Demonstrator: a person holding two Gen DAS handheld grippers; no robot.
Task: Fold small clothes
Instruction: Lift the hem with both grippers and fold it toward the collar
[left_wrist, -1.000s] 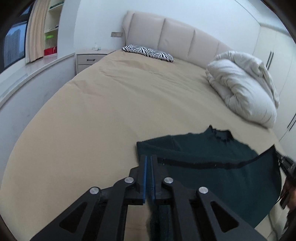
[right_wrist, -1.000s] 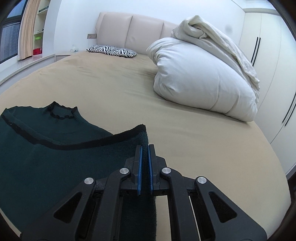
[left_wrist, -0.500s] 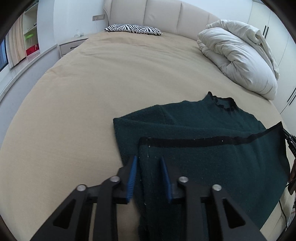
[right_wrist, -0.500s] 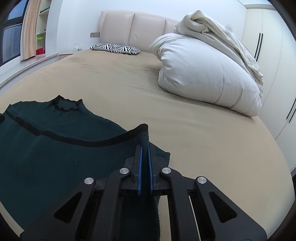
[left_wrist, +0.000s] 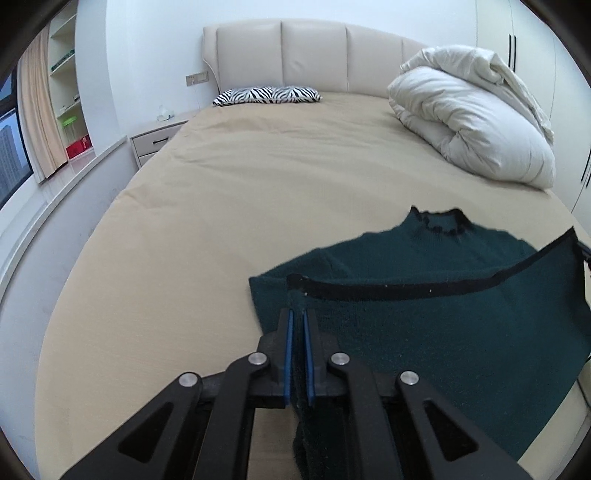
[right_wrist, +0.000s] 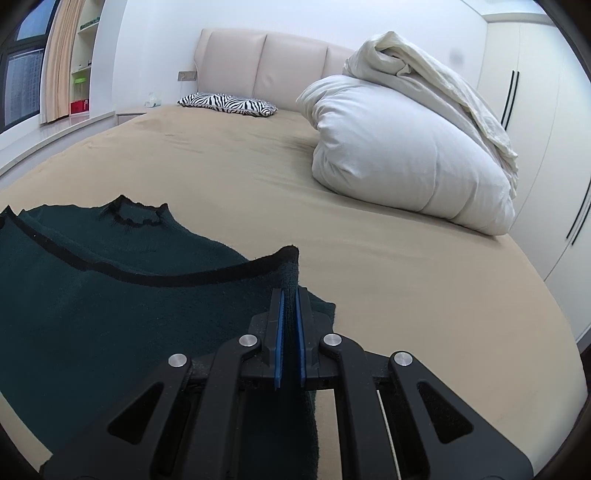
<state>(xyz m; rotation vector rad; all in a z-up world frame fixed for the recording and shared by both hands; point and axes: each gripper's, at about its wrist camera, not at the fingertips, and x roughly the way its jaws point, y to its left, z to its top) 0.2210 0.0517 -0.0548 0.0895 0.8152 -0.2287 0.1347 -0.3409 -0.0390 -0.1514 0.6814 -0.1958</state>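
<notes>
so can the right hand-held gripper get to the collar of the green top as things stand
Probably not yet: the right hand-held gripper is shut on the dark green top, pinching its black-trimmed hem. The collar lies uncovered further up the bed, so the path looks free once it lets go.

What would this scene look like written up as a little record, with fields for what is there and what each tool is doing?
setting: bedroom, tan bed with padded headboard
garment: dark green sweater with black trim, lying near the foot of the bed, hem lifted toward the collar
left gripper: shut on the sweater's hem corner
right gripper: shut on the opposite hem corner
fold state: hem raised, not yet laid down
other items: white duvet bundled on the bed, zebra pillow by the headboard, nightstand
</notes>
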